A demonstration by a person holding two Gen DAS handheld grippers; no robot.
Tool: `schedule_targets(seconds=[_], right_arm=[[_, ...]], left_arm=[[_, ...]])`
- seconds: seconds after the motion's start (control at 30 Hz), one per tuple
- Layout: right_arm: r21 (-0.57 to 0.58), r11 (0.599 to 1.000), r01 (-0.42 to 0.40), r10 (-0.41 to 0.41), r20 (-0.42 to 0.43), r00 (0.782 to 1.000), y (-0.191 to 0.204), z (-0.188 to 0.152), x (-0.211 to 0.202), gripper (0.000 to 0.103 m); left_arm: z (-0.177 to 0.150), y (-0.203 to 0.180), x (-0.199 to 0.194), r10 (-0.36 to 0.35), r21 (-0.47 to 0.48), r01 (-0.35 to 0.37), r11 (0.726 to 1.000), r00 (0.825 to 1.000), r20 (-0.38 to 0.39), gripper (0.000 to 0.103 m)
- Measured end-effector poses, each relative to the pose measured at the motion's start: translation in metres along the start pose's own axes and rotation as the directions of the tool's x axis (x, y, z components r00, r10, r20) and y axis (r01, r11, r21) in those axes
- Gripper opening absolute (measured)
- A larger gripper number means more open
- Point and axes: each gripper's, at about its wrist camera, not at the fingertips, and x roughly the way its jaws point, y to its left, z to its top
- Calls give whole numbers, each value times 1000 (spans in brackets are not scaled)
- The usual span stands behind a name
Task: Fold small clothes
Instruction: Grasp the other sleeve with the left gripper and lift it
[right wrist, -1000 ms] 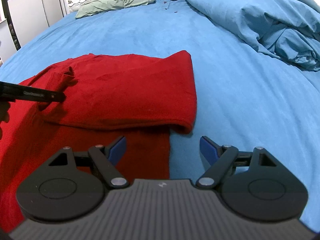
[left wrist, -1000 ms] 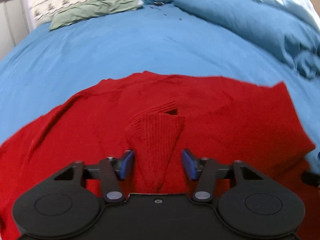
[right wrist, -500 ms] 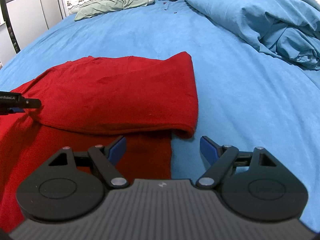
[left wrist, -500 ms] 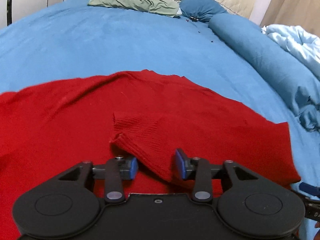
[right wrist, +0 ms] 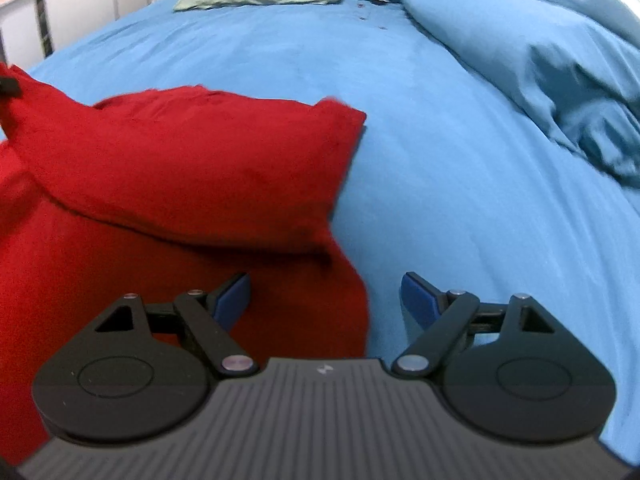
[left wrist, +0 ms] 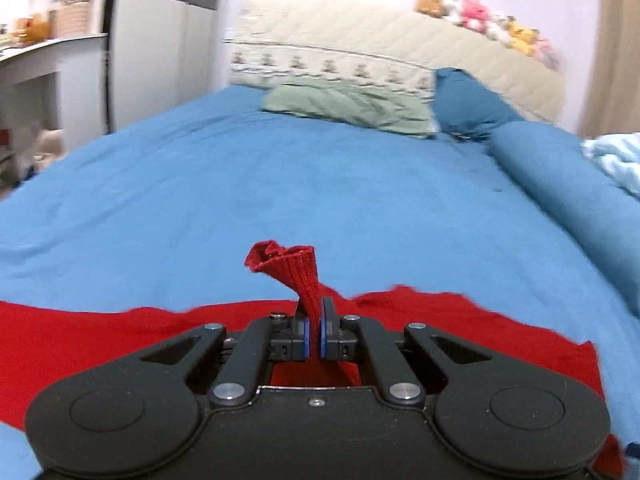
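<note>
A red knit sweater (right wrist: 180, 168) lies partly folded on the blue bed. My left gripper (left wrist: 314, 336) is shut on the ribbed cuff (left wrist: 298, 270) of its sleeve, which sticks up past the jaws. The sweater body (left wrist: 100, 340) spreads below the left gripper. In the right wrist view the sweater's left side is pulled upward toward the frame edge. My right gripper (right wrist: 326, 300) is open and empty, low over the sweater's lower right edge, with its left pad (right wrist: 234, 294) over red cloth and its right pad (right wrist: 418, 298) over the sheet.
The blue bedsheet (left wrist: 280, 184) stretches ahead. A green pillow (left wrist: 344, 106), a blue pillow (left wrist: 464, 102) and a quilted headboard stand at the far end. A rolled blue duvet (right wrist: 540, 64) lies along the right. A white desk (left wrist: 36, 60) stands at the left.
My left gripper has shut on the sleeve cuff and lifted and tilted up, raising the sleeve. The sweater's left side has risen in the right wrist view. The right gripper stays open.
</note>
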Motion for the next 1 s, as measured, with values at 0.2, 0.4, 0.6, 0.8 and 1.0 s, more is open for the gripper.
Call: schedule_targets(seconds=[0.2,0.4,0.6,0.8,1.0], right_arm=[[-31,997,71,-70,45,997,9,8,17,98],[10,981,194,-195,65,979,-12,8,11,97],[65,988,137,-140,32,990,-35,-8,8,98],[87,995,53,-53,-2,999,-51,-6,4,98],[58,995,-76,73,42,996,-31,24,-31,103]], left_arm=[[-16,20,11,-6,-45,3,999,998,-66,4],[-19,19,6,-50,-82,44,996,996,-70,4],[-34,33,11,-35,-81,25,996,991,-126,5],[-56,58,6,55,-57,-68,996,979,-195,22],[-47,58,-30,147,59,-139,989,975,-166,49]])
